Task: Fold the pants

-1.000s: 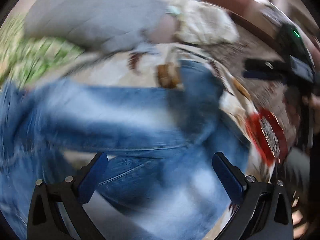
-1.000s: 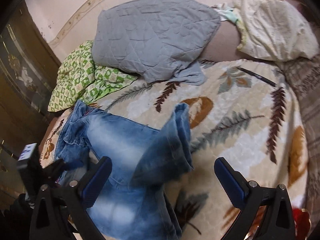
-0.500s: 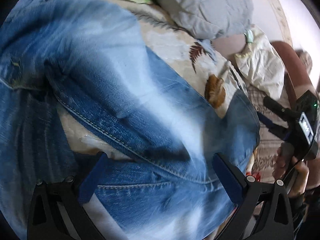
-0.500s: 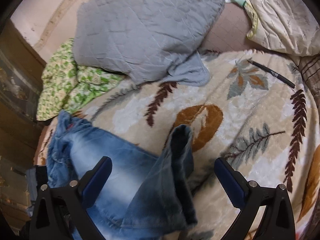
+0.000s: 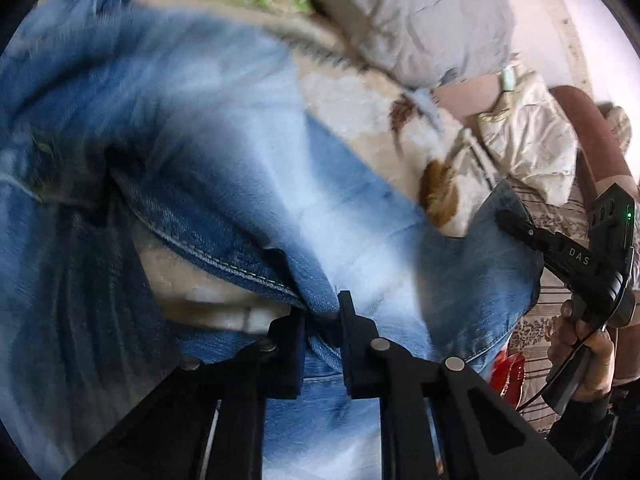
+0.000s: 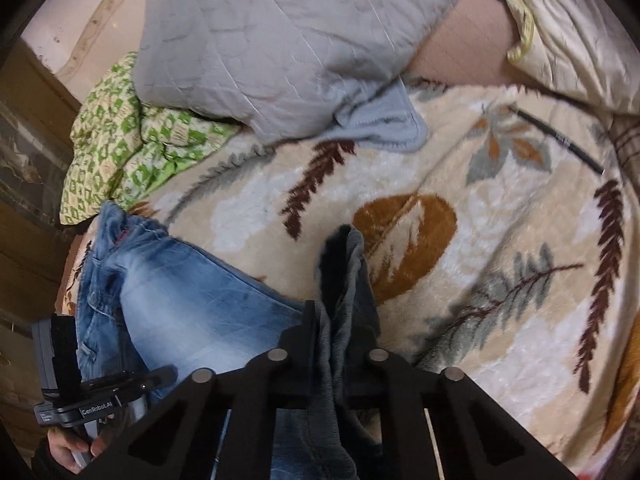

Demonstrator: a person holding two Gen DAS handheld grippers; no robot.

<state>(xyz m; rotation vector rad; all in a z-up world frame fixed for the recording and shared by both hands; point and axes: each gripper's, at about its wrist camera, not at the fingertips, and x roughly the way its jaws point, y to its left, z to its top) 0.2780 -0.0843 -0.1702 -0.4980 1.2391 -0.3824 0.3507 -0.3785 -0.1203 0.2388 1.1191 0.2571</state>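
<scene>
Faded blue jeans (image 5: pixel 248 184) lie on a cream leaf-patterned blanket (image 6: pixel 500 240) on a bed. My left gripper (image 5: pixel 322 312) is shut on a seam edge of the jeans near the crotch. My right gripper (image 6: pixel 334 320) is shut on the bunched hem end of a jeans leg (image 6: pixel 348 264), which stands up between the fingers. The waist end (image 6: pixel 116 232) lies at the left in the right wrist view. The right gripper also shows in the left wrist view (image 5: pixel 576 264), at the leg end.
A grey quilted pillow (image 6: pixel 288 40) and a green patterned cloth (image 6: pixel 120 148) lie at the head of the bed. A cream pillow (image 6: pixel 568 28) lies at the back right. A black pen (image 6: pixel 560 140) rests on the blanket. A wooden wall (image 6: pixel 24 184) stands left.
Both grippers were open and have closed on the jeans: the left on the seam edge, the right on the leg's hem end. Both moved in closer to the denim.
</scene>
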